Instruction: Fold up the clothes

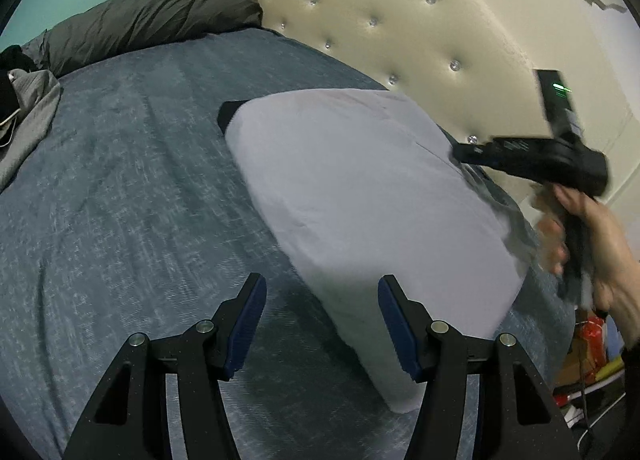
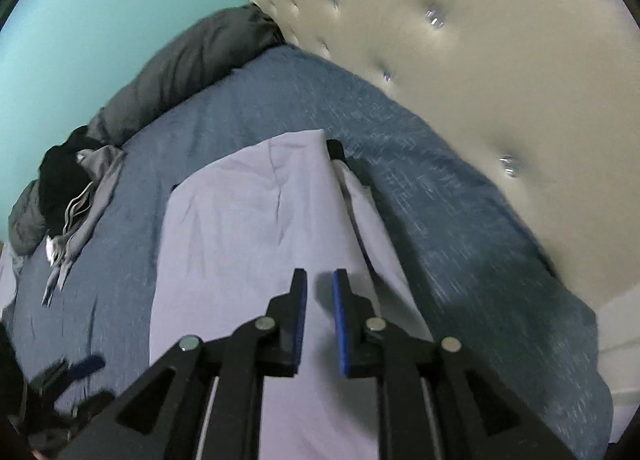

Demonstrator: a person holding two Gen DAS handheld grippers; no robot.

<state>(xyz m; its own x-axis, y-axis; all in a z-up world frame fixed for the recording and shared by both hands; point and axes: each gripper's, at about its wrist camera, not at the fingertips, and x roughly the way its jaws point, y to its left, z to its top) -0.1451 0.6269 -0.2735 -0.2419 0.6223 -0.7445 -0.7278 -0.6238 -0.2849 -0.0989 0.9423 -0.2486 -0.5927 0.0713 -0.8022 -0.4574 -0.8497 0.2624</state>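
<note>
Left wrist: no legible writing on lavender garment.

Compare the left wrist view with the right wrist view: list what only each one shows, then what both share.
Only the left wrist view shows the person's hand holding the right gripper's handle, and clutter on the floor beside the bed. Only the right wrist view shows the fold seam down the lavender garment and a black edge at its far end, with the right gripper nearly closed above it. Both show the blue bedspread, the grey pillow, the tufted headboard and the unfolded clothes pile.
</note>
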